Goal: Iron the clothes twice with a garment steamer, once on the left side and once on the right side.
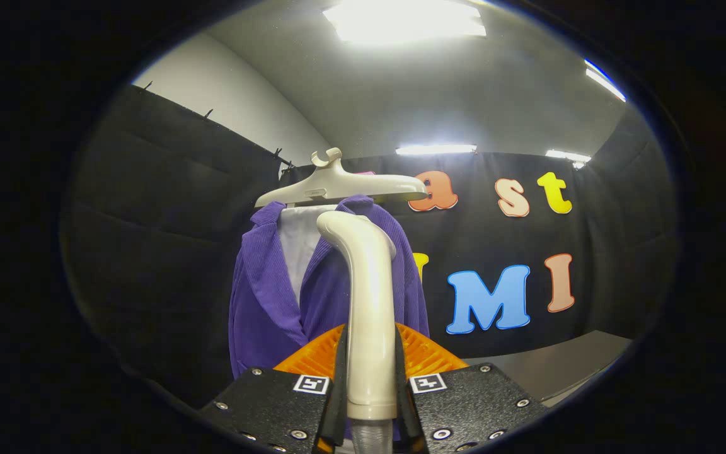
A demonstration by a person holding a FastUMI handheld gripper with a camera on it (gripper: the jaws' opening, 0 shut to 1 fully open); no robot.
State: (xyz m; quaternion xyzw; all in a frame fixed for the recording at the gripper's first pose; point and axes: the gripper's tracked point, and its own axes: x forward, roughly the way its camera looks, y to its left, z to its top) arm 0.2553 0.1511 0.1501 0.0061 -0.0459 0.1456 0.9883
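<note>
Here the gripper [370,378] is clenched on the handle of the garment steamer [366,296], both fingers pressing its sides, so the cream wand stands upright between them with its curved head at the top, turned away toward the clothes. Just beyond the head hangs a purple corduroy jacket [268,296] over a pale shirt [297,246], both on a cream hanger [344,186] in front of the black booth wall [149,221]. The wand sits before the jacket's middle, over the lapel opening and a little toward the panel on the far side of it, and whether the head touches the cloth cannot be told, since the wand hides the contact. The risks, as I judge them, come from that blind spot: pressed too hard, the head could push the jacket back or swing it on the hanger, so the stroke slides off the panel and steams air; held too far off, the pass would do little. A stroke begun this near the centre may also run down the lapel gap instead of one clear side, leaving left and right passes muddled. The hose end [372,438] leaves the handle below the fingers, and a tug on it could twist the wand in the grasp.
</note>
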